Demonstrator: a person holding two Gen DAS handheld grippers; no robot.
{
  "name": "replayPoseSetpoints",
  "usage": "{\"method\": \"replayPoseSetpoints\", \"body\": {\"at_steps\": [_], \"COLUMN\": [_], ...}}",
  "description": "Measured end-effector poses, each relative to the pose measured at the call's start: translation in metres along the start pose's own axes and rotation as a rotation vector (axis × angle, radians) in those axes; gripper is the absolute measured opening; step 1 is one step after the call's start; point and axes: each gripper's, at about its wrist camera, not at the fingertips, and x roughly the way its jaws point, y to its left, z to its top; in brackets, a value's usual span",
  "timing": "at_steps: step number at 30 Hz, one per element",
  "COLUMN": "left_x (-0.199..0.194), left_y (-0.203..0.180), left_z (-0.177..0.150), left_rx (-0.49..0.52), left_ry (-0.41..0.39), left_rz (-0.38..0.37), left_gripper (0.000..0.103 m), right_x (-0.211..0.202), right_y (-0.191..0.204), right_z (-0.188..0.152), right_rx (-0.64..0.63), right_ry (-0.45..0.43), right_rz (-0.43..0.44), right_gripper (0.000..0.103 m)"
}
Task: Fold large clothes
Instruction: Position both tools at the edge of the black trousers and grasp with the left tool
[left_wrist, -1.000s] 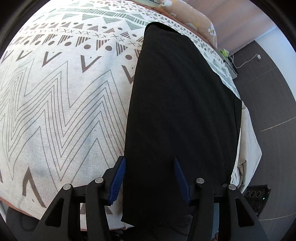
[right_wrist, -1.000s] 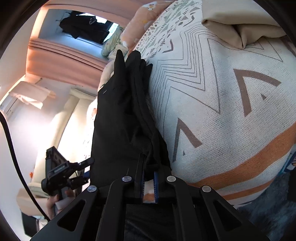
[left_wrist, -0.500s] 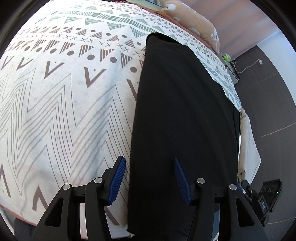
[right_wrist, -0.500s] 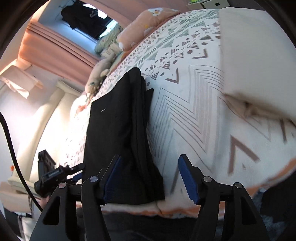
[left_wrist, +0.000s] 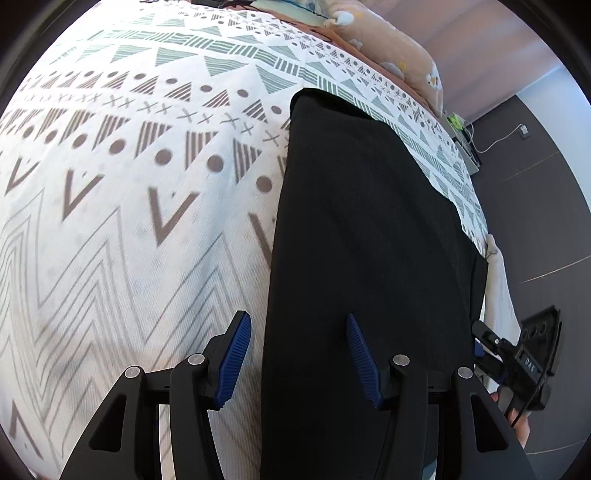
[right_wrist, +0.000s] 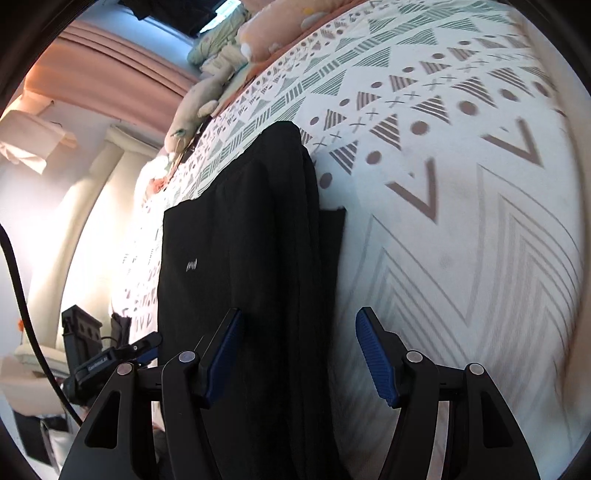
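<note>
A black garment (left_wrist: 369, 229) is seen folded into a long, narrow strip, laid flat on the patterned bedspread (left_wrist: 129, 184) near its edge. Layered folds show along one long side, where a lower layer juts out; a small pale mark shows on top.

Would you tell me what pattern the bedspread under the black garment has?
The bedspread is white with grey-brown chevrons, triangles, dots and crosses; clearest in the left wrist view.

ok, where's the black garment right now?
The black garment lies flat in a long strip on the patterned bedspread, along its right edge in the left wrist view, below the peach pillow.
</note>
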Motion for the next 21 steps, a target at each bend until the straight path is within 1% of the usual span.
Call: {"method": "replayPoseSetpoints", "body": {"at_steps": [3,8,11,13,17,21], "left_x": [0.011,0.027,0.038,0.043,0.052,0.063], "left_y": [-0.002,-0.005,-0.005,-0.006,-0.01,-0.012], "left_z": [0.013,0.03,0.041,0.046,0.058,0.073], "left_rx": [-0.004,-0.002,-0.011,-0.017,-0.013,-0.021], "left_ry": [0.01,0.003,0.01,0.014,0.015,0.024], "left_rz": [-0.017,-0.034,-0.037,-0.038,-0.034,-0.028], "left_gripper": [0.055,0.055,0.055,0.056,0.056,0.062], "right_x": [0.015,0.032,0.04,0.045,0.053,0.062], "right_y": [-0.005,-0.01,-0.011,-0.012,-0.011,-0.008], "right_z": [0.014,0.029,0.034,0.037,0.043,0.048], "right_rx": [0.035,0.056,0.087,0.097,0.096,0.071], "right_ry": [0.044,0.073,0.089,0.101,0.119,0.129], "right_rz": [0.02,0.077,0.13,0.158,0.183,0.199], "right_gripper": [0.063,0.064,0.069,0.069,0.07,0.07]}}
